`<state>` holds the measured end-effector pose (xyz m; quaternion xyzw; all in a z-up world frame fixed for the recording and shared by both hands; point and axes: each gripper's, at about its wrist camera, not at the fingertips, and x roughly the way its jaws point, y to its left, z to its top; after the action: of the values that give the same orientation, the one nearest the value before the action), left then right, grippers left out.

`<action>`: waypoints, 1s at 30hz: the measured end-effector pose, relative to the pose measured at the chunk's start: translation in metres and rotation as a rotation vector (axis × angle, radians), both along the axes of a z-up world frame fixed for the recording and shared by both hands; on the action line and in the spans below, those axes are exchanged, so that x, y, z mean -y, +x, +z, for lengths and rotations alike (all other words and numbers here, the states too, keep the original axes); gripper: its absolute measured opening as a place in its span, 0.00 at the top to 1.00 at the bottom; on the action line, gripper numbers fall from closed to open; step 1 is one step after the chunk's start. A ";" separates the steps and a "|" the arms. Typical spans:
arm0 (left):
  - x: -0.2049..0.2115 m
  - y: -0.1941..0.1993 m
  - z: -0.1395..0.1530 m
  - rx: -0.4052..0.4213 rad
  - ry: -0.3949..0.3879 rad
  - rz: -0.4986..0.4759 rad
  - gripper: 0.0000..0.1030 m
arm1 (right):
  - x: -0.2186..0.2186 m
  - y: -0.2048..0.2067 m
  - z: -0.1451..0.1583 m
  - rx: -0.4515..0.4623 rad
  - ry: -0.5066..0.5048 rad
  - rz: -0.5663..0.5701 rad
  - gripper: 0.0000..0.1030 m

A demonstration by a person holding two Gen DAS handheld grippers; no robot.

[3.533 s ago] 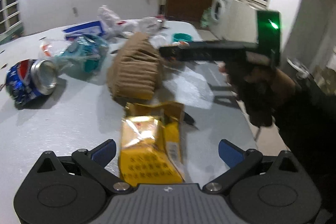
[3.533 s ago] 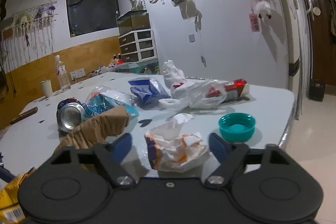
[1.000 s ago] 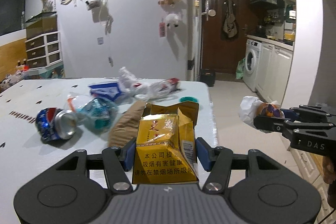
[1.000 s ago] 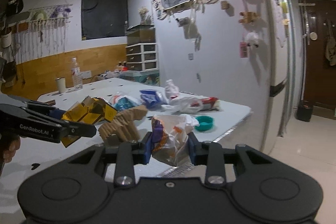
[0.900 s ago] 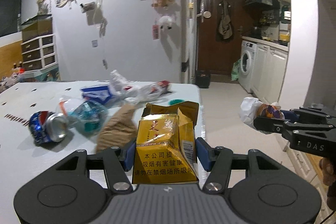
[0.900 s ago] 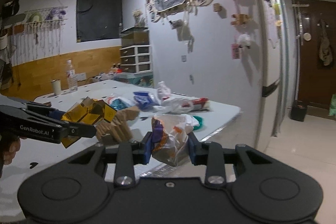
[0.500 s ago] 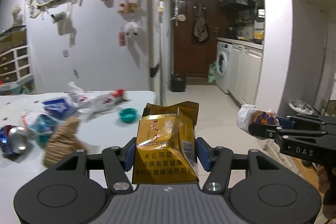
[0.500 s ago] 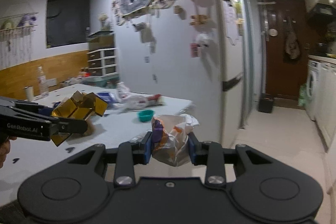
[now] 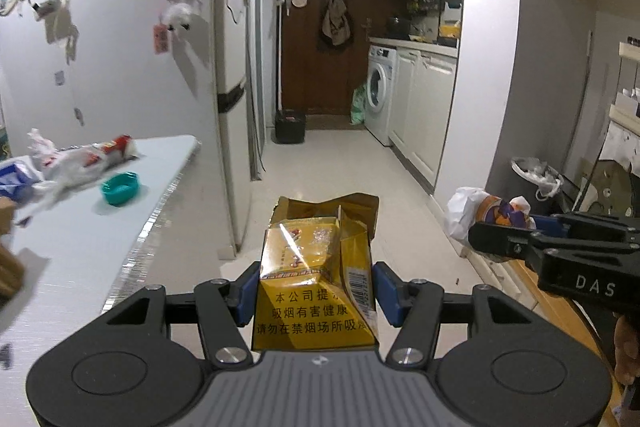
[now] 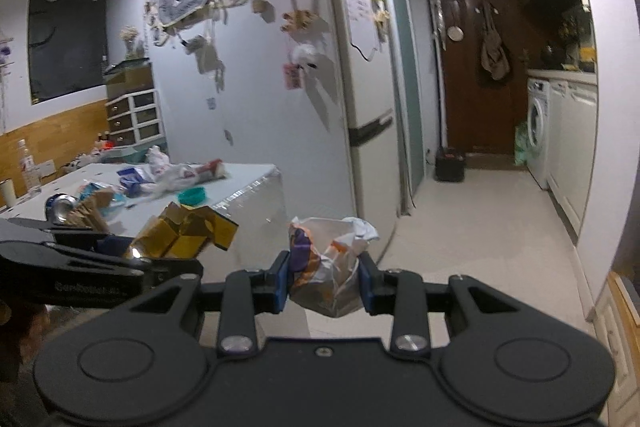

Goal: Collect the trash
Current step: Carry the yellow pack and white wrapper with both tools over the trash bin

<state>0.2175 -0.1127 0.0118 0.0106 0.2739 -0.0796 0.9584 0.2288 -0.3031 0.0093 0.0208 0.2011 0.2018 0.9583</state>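
left wrist view: table (image 9: 120,247) has slid leftward; left tongs (image 9: 316,287) still clamp yellow pack (image 9: 312,291), right tongs (image 10: 324,281) crumpled wrapper (image 10: 326,275).

Both grippers swung off the table (image 9: 132,227), which slid to the left edge of each frame, so the hallway floor and washing machine (image 9: 380,93) filled the middle. A lined trash bin (image 9: 536,177) popped up at the right of the left wrist view. Earlier, both wrappers got picked up.
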 end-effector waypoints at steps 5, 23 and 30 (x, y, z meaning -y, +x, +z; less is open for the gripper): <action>0.012 0.026 -0.022 -0.042 0.003 -0.011 0.43 | 0.014 0.018 -0.021 -0.075 -0.006 -0.036 0.66; 0.014 0.118 -0.155 -0.307 -0.086 -0.031 0.43 | 0.029 0.117 -0.133 -0.519 0.060 -0.127 0.65; -0.003 0.144 -0.221 -0.414 -0.078 -0.001 0.43 | 0.028 0.150 -0.196 -0.683 0.075 -0.179 0.65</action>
<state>0.3618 -0.1098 -0.2089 -0.0428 0.4619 -0.0908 0.8812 0.3792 -0.3313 -0.1863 0.1398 0.4998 0.1058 0.8482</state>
